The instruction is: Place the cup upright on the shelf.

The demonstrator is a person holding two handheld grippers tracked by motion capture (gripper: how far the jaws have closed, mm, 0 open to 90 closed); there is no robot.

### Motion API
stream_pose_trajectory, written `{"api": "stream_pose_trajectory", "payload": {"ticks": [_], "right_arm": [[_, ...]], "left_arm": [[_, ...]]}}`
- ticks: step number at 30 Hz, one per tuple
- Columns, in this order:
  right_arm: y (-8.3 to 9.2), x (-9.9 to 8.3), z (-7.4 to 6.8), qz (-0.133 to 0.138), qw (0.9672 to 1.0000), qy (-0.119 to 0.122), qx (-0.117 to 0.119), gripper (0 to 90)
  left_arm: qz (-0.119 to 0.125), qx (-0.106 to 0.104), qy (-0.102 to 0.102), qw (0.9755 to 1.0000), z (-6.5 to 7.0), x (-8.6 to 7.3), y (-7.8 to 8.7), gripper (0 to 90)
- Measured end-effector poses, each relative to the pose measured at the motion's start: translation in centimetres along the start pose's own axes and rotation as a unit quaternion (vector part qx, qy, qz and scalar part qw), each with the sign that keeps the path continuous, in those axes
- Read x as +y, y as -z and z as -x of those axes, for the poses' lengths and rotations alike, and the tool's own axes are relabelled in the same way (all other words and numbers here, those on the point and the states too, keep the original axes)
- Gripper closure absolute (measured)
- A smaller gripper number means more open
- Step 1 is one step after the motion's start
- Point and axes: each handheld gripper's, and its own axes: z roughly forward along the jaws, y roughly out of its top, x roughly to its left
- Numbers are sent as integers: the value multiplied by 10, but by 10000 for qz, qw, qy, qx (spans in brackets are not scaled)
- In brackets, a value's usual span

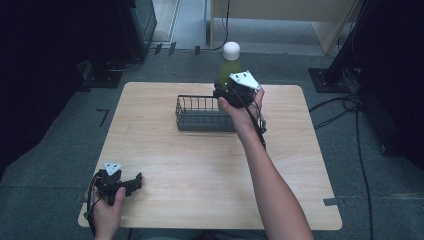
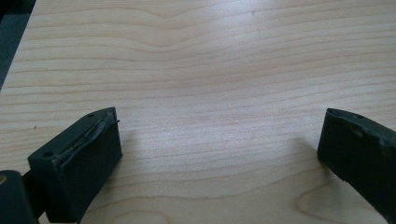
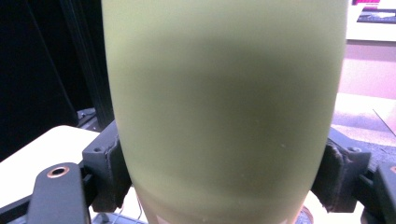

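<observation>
A green bottle (image 1: pixel 230 64) with a white cap is held upright above the far side of a dark wire basket (image 1: pixel 202 114) at the table's back middle. My right gripper (image 1: pixel 226 92) is shut on the bottle's body; in the right gripper view the green bottle (image 3: pixel 224 107) sits between both black pads (image 3: pixel 109 170). My left gripper (image 1: pixel 134 182) rests at the table's near left corner, lying low over the wood. In the left gripper view its jaws stand wide apart, the left gripper (image 2: pixel 219 149) holding nothing over bare wood.
The wooden table (image 1: pixel 200 175) has rounded corners and grey floor all around. Cables (image 1: pixel 360 130) trail over the floor at the right. Dark equipment stands (image 1: pixel 135 25) sit beyond the far left corner.
</observation>
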Motion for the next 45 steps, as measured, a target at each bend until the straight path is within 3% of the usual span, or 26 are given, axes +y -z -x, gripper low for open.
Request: {"api": "stream_pose_trajectory", "payload": {"ticks": [9,20,32,41,45], "right_arm": [[-19,-24,3,-254,9996,-108,-98,202],[-28,-43,10,-476,9987,-168,-58,202],[-27,-42,14,-545,9983,-181,117,189],[-19,-37,17,-641,9973,-205,287,101],[-15,-36,16,-725,9967,-65,361,17]], "left_arm": [[0,0,2,10000,0,0,0,0],[0,0,-1,10000,0,0,0,0],[0,0,-1,10000,0,0,0,0],[0,1,-2,10000,0,0,0,0],[-1,1,-2,10000,0,0,0,0]]}}
